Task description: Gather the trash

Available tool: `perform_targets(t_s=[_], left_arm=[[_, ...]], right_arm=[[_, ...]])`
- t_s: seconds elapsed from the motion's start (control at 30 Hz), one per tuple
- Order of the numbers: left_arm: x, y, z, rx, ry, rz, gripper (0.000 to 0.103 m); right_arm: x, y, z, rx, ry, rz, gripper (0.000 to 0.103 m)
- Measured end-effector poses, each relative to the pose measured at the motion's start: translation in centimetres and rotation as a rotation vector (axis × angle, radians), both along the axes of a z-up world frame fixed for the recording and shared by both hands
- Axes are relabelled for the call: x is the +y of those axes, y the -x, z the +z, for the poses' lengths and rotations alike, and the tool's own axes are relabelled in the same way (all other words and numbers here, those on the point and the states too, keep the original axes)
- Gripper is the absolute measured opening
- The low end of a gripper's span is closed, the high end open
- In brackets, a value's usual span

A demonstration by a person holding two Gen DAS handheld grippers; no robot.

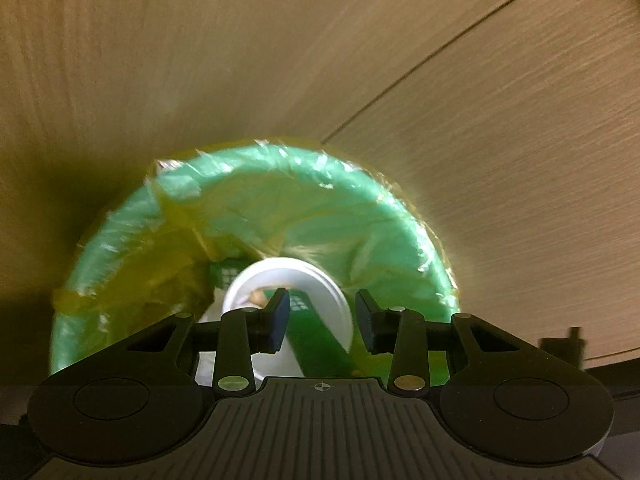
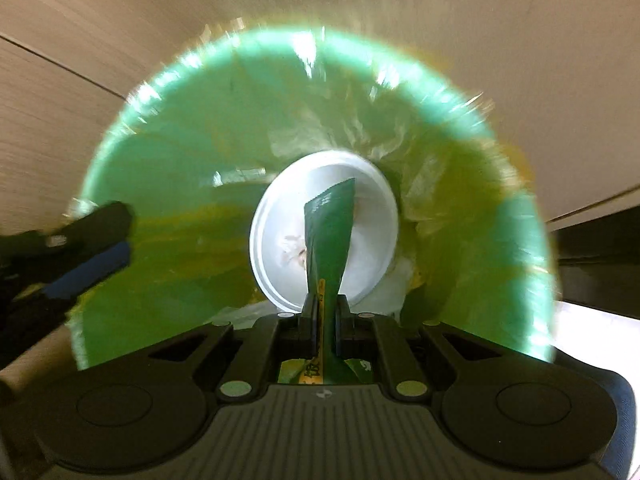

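1. My right hand-held gripper (image 2: 325, 316) is clamped on a flat dark-green packet with yellow print (image 2: 328, 232); the packet's free end hangs over the round green bin lined with a translucent yellow-green plastic bag (image 2: 168, 168).
2. A white round plastic cup with scraps in it (image 2: 360, 240) already lies in the bin, right under the packet. I judge this a good drop point, so I would let go here, not further out toward the rim.
3. I would part the jaws fully, since a thin packet may cling to a pad.
4. My left hand-held gripper (image 1: 322, 316) stands with its jaws apart, holding nothing, above the bin's near-left edge. I would keep it clear of the liner, which could snag.
5. The pale wood-grain floor (image 1: 480, 160) around the bin shows no litter in view.
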State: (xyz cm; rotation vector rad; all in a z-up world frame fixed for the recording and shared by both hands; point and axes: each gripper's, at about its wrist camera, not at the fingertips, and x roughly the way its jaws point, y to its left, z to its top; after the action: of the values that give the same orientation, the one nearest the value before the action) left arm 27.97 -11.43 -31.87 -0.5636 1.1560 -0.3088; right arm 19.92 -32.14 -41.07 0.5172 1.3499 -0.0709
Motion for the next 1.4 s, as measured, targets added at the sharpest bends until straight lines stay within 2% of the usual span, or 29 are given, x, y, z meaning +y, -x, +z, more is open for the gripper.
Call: perform_targets(t_s=[0.07,0.13,0.2,0.27,0.33,0.47,0.63,0.73,0.77,0.87,0.9,1.0,1.1,1.17,1.23,1.4], left_arm=[[0.6,0.1,0.2,-0.014,-0.045,0.018,0.040],[1.5,0.4,0.6,-0.034,-0.062,0.036,0.040],[2.4,1.0,1.4,-0.073,-0.072,0.048,0.040],[3.3,2.4,2.6,-0.111,-0.076,0.062,0.040],[4.1,4.6,4.6,-0.180,-0.046,0.052,0.040],[5.8,11.9,10.5,-0.427,-0.068,0.006,0.040],[8.7,20.6,18.2,-0.723,-0.147,0.030,0.040],[10.2,25.8,22.5,-0.916,-0.232,0.044,0.039],[10.5,27.1,23.6,-0.957,-0.258,0.039,0.039],[10.5,30.8,26.0,-1.064,-0.331,0.052,0.026],[10.6,31.7,26.6,-1.083,-0.328,0.055,0.023],[10.2,33.7,27.2,-1.101,-0.290,0.047,0.022],[9.7,34.6,26.9,-1.096,-0.305,0.036,0.021],[9.9,35.2,26.4,-1.078,-0.326,0.081,0.020],[10.6,35.9,26.0,-1.052,-0.347,0.129,0.020],[10.8,37.3,26.2,-1.040,-0.345,0.120,0.020]], right_arm=[[0.2,0.0,-0.8,0.000,0.004,0.018,0.009],[0.2,0.9,0.0,-0.016,0.011,0.014,0.015],[0.3,2.1,2.1,-0.069,0.005,0.017,0.034],[0.2,3.6,4.6,-0.142,0.043,0.004,0.041],[0.5,5.5,7.3,-0.211,0.080,-0.022,0.042],[2.3,10.2,13.1,-0.379,0.112,-0.053,0.043],[6.9,15.6,21.3,-0.642,0.209,0.007,0.046],[9.2,19.1,26.4,-0.815,0.247,0.024,0.059],[9.9,20.4,27.9,-0.875,0.261,0.021,0.065],[12.0,23.7,31.5,-1.021,0.288,0.036,0.071],[12.6,24.7,32.4,-1.059,0.294,0.047,0.073],[14.1,27.5,34.6,-1.138,0.327,0.075,0.075],[15.3,29.6,35.3,-1.203,0.429,0.073,0.079],[15.6,30.2,35.0,-1.210,0.474,0.048,0.080],[15.3,30.3,34.5,-1.188,0.459,0.040,0.080],[15.5,31.7,33.6,-1.170,0.414,0.072,0.080]])
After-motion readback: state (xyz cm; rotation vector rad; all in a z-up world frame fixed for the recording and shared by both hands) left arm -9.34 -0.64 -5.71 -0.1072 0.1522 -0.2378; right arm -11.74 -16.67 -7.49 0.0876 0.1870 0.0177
